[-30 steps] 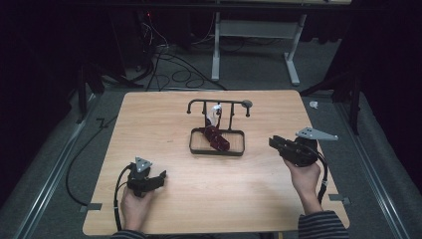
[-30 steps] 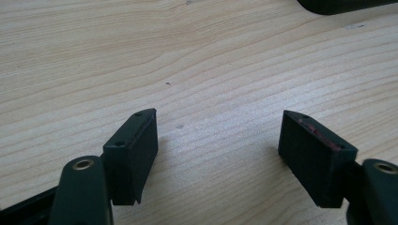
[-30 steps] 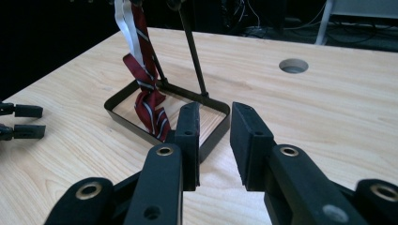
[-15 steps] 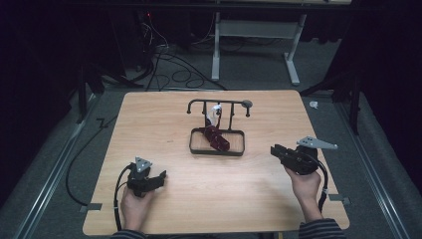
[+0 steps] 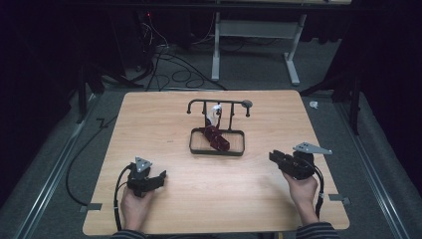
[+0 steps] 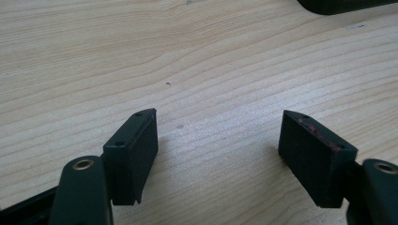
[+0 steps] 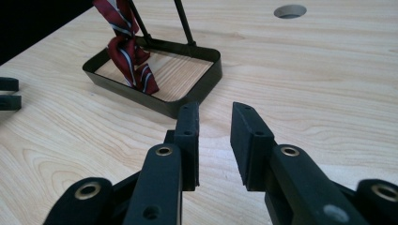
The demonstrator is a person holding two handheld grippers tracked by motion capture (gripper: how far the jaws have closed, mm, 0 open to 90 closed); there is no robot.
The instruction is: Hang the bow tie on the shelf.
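A red striped tie [image 5: 215,137] hangs from a black rack [image 5: 219,103] and folds down into its black tray base [image 5: 217,152] at the table's middle. In the right gripper view the tie [image 7: 129,56] and tray rim [image 7: 206,89] lie just ahead and to the left. My right gripper [image 5: 272,157] is low over the table, right of the tray, and points at it; its jaws [image 7: 213,112] stand a little apart with nothing between them. At the near left my left gripper [image 5: 160,177] rests on the wood, wide open [image 6: 220,126] and empty.
The wooden table [image 5: 164,119] stands on grey carpet with cables [image 5: 164,64] and a desk frame [image 5: 254,30] beyond its far edge. A round grey spot [image 7: 289,11] marks the tabletop behind the tray. The other gripper's jaw tips [image 7: 7,93] show at the far left.
My right gripper has sunk toward the table and drawn slightly nearer the person. The left gripper, tie and rack have not moved.
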